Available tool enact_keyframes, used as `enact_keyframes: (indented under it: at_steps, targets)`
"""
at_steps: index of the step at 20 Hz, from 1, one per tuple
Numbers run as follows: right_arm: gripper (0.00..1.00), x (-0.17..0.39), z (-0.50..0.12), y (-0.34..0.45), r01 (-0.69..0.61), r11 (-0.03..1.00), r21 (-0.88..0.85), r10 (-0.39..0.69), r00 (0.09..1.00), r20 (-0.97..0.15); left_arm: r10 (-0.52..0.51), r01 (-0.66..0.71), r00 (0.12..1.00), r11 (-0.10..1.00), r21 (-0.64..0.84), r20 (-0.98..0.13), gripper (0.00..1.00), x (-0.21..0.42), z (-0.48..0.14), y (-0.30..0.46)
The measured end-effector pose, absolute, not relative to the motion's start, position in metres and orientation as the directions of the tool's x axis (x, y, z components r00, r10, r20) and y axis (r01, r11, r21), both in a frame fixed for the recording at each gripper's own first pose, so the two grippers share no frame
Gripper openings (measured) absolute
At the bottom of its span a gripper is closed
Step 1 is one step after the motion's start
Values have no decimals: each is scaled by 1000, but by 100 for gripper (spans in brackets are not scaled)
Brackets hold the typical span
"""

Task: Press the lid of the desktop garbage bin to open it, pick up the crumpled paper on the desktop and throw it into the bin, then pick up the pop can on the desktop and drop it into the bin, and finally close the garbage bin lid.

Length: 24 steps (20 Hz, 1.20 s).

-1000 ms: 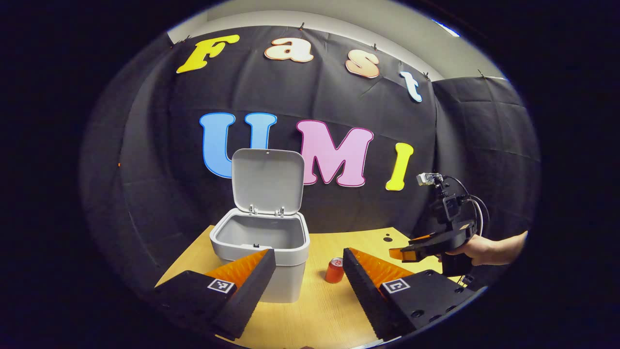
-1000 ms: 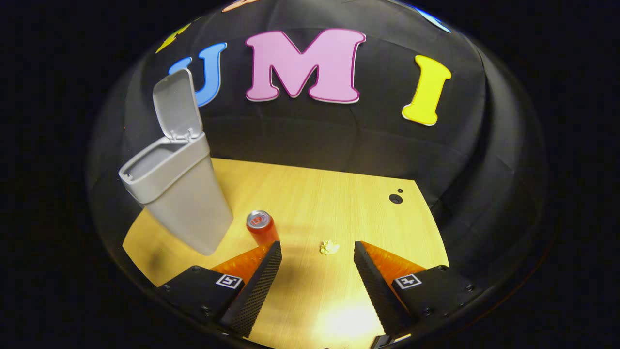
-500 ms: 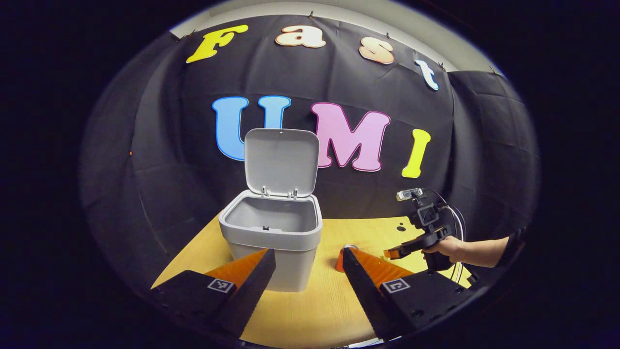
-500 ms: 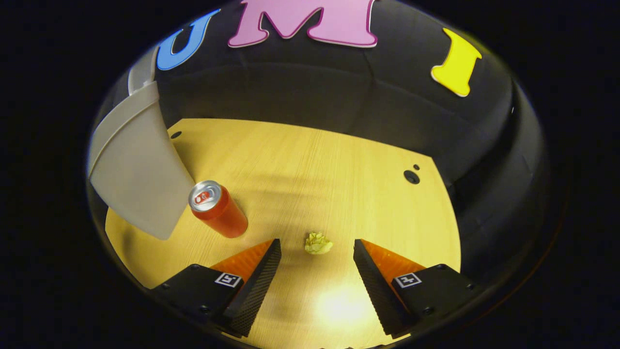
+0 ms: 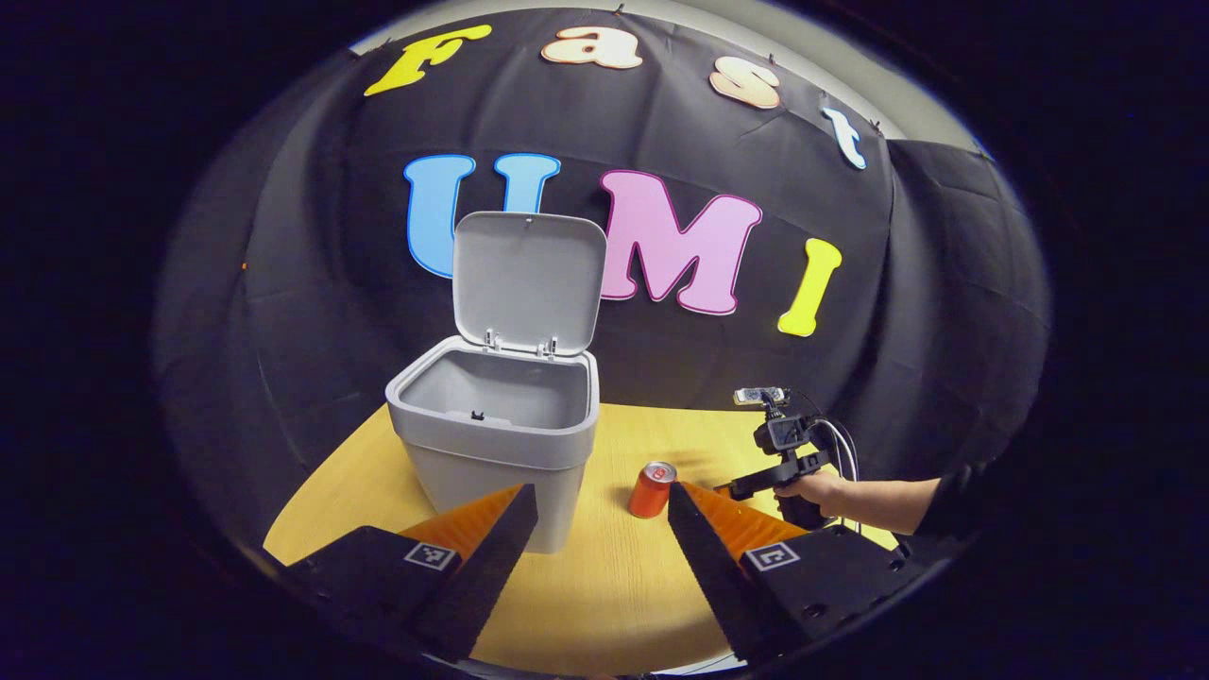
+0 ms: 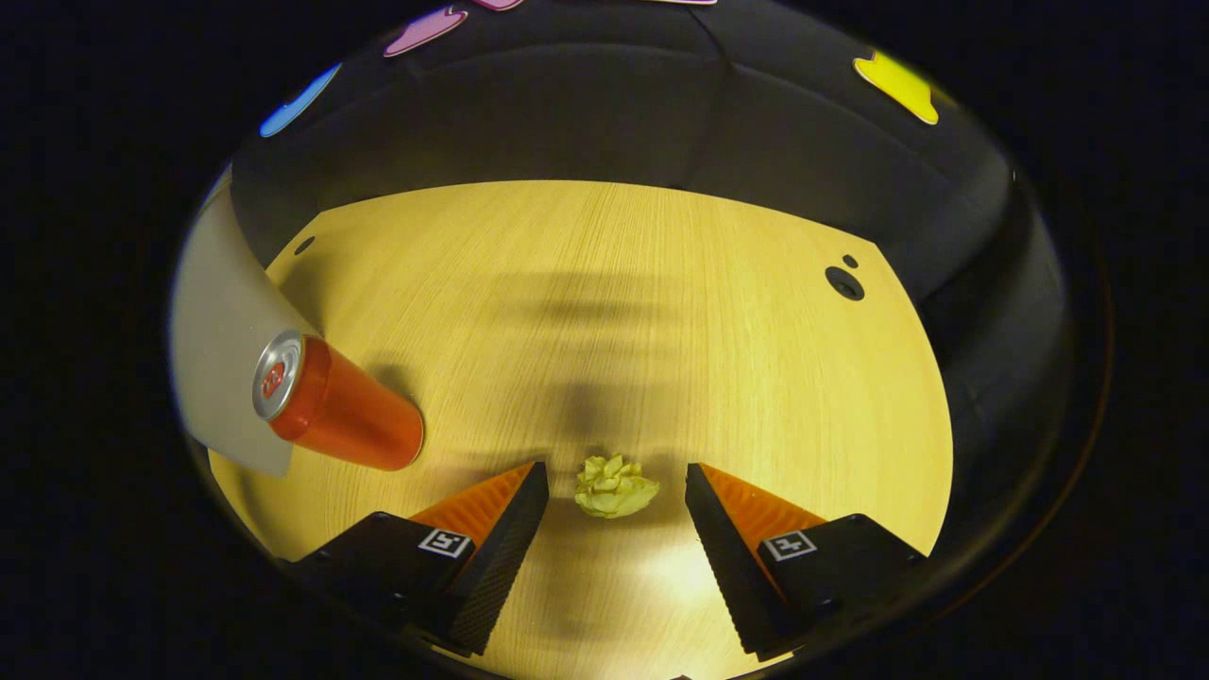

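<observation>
In the right gripper view, the right gripper has its fingers spread wide, and the crumpled paper lies on the tabletop between their tips, touched by neither. Beyond and to one side of the paper the pop can stands upright, with the grey garbage bin just behind it. In the left gripper view, the left gripper hangs with its fingers released, holding nothing. Past them the bin stands on the tabletop with its lid raised upright, the can near its side, and farther off a hand holds the right gripper low over the tabletop.
</observation>
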State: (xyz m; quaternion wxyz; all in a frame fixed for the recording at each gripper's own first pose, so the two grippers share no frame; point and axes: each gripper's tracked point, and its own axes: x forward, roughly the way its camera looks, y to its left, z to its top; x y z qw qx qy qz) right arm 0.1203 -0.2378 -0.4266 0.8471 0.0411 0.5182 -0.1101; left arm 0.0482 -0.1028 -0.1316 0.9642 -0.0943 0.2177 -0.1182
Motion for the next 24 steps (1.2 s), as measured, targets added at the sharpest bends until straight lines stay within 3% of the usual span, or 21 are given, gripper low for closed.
enact_keyframes:
  at_steps: [4, 6, 7, 8, 10, 11, 14, 19, 24]
  targets:
    - [90, 119, -437, -237, 205, 976, -67, -150, 420, -895, -267, 184, 875, 955, -233, -404, 95, 54, -134, -107]
    - [77, 118, -439, -236, 213, 976, -50, -136, 411, -902, -267, 174, 873, 952, -251, -409, 95, 56, -136, -106]
    - [55, 120, -439, -236, 215, 976, -40, -128, 413, -902, -264, 167, 873, 952, -258, -410, 95, 56, -136, -105]
    - [59, 118, -440, -234, 214, 976, -42, -128, 410, -903, -265, 163, 873, 950, -267, -409, 95, 57, -136, -103]
    - [55, 117, -439, -235, 206, 976, -64, -145, 408, -901, -273, 158, 871, 943, -292, -409, 96, 56, -138, -103]
    - [47, 115, -438, -237, 196, 977, -83, -158, 409, -899, -273, 156, 870, 942, -297, -410, 95, 57, -139, -102]
    - [48, 112, -416, -233, 175, 980, -91, -161, 440, -883, -266, 160, 873, 948, -274, -408, 95, 59, -142, -98]
    - [47, 112, -330, -213, 151, 987, -52, -133, 595, -793, -284, 206, 879, 951, -232, -384, 95, 49, -139, -105]
    - [47, 123, -238, -152, -6, 999, -41, -24, 720, -694, -336, 268, 870, 937, -224, -362, 95, 41, -137, -117]
